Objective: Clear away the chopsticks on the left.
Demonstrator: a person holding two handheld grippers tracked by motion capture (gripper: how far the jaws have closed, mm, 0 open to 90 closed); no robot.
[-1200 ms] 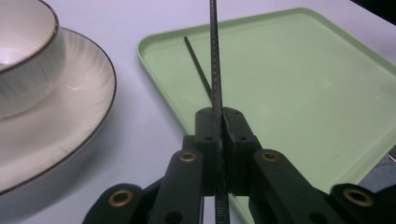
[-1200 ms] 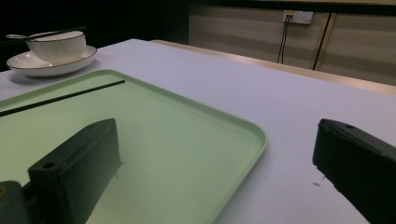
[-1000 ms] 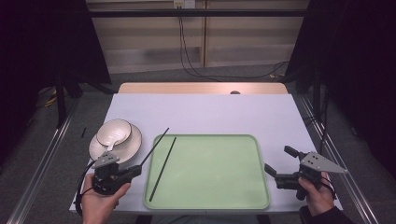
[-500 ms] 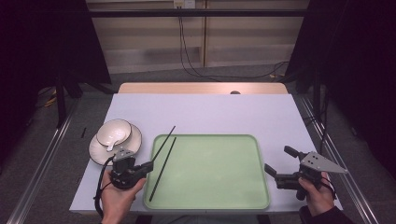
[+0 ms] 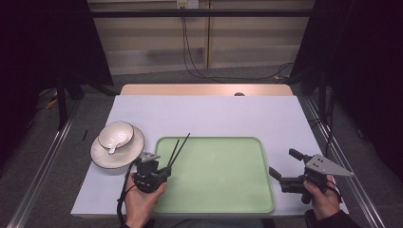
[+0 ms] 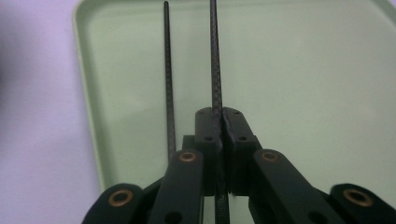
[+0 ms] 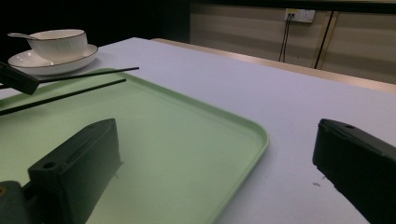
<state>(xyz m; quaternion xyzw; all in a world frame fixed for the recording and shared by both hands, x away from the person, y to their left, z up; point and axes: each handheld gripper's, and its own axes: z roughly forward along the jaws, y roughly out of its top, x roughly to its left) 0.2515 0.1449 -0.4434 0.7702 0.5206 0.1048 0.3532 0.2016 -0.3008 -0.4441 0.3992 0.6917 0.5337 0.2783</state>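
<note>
Gripping one black chopstick [image 6: 215, 56] in our left gripper [image 5: 151, 172], jaws clamped tight on it near its lower end; a short stub of the stick pokes out behind the pads in the left gripper view. Second chopstick [image 6: 168, 79] lies free just beside the held one, on the green tray [image 5: 228, 190], near the tray's left rim. In the right gripper view the held stick looks lifted a little above the tray floor and the loose one sits lower; whether the held tip touches the tray we cannot tell.

Our right gripper [image 5: 291, 176] hovers off the tray's right edge over the white table [image 5: 214, 114], jaws spread wide, holding nothing.

Bowl [image 5: 115, 134] with a spoon [image 5: 112, 148] in it sits on a saucer [image 5: 102, 159], just left of the tray's upper left corner.

Handling judgement: sticks look thin, stiff and light, with a woven carbon-like texture, so probably smooth and slippery. Held this close to one end, the long free length will likely lever and swivel in the pads; a hold nearer the middle should be steadier. The loose stick lies flat on the tray floor, so pinching it needs the jaws straddling it low, across its width. The bowl set looks ceramic and fragile, so keep the swinging tip clear of it.
</note>
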